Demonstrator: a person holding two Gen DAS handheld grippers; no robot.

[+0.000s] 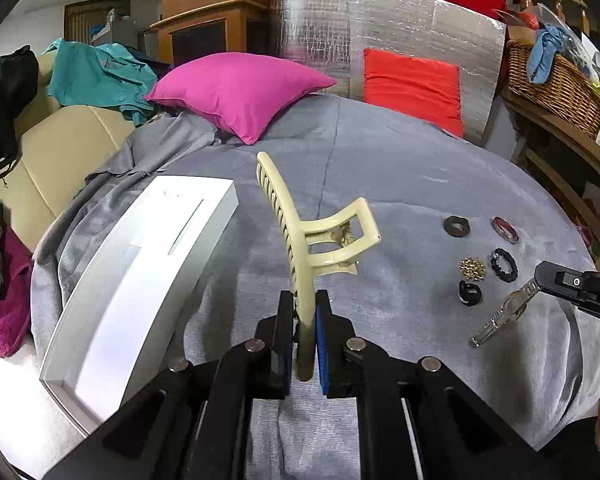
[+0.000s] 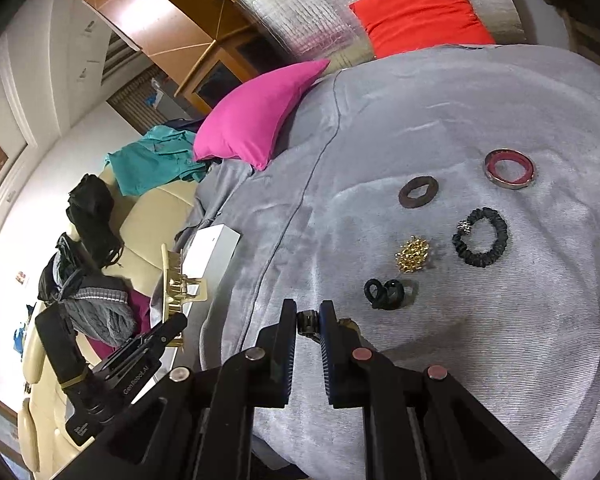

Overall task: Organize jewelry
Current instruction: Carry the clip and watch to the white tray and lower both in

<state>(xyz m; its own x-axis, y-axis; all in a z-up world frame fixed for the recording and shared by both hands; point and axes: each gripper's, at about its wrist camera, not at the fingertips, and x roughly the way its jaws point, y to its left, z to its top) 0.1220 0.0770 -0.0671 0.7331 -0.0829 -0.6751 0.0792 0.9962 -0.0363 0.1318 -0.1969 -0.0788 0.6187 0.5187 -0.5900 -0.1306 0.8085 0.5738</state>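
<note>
From the left wrist view, my left gripper (image 1: 305,328) is clenched on the stem end of the cream hair claw (image 1: 300,236), teeth up and clear of the grey blanket (image 1: 380,168) — I judge it is lifted that way to carry to the white box (image 1: 140,264) lying just left.

From the right wrist view, my right gripper (image 2: 308,324) pinches a small dark metallic piece (image 2: 308,320); what it is I cannot tell. The black scrunchie (image 2: 480,242), gold brooch (image 2: 411,254) and two rings lie loose ahead — unsorted, I think.

white box (image 1: 140,264): near end cut by frame | right tongs (image 2: 308,322): held item mostly hidden
</note>
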